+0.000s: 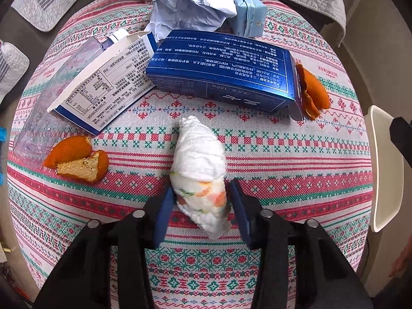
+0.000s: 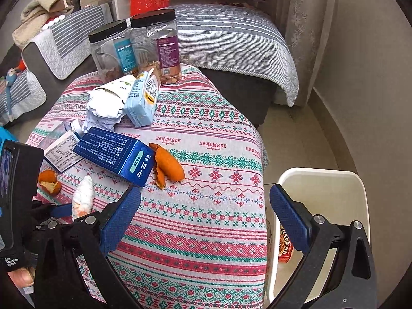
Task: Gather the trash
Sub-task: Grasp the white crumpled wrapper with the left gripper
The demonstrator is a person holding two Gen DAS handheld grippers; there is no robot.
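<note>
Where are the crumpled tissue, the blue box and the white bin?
crumpled tissue [image 1: 198, 170], left wrist view, its white middle.
blue box [image 1: 221, 69], left wrist view, its printed top face.
white bin [image 2: 322, 188], right wrist view, inner back wall.

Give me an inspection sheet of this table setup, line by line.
Surface: round table under a patterned cloth.
Job's things: crumpled tissue, two orange peels, blue box, white box, crumpled paper, milk carton; white bin beside the table holds a wrapper.
Clutter: two black-lidded jars.
Grippers: left gripper straddles the tissue; right gripper open, empty.
Cables: nothing seen.
Surroundings: sofa with striped covers, shelves.
</note>
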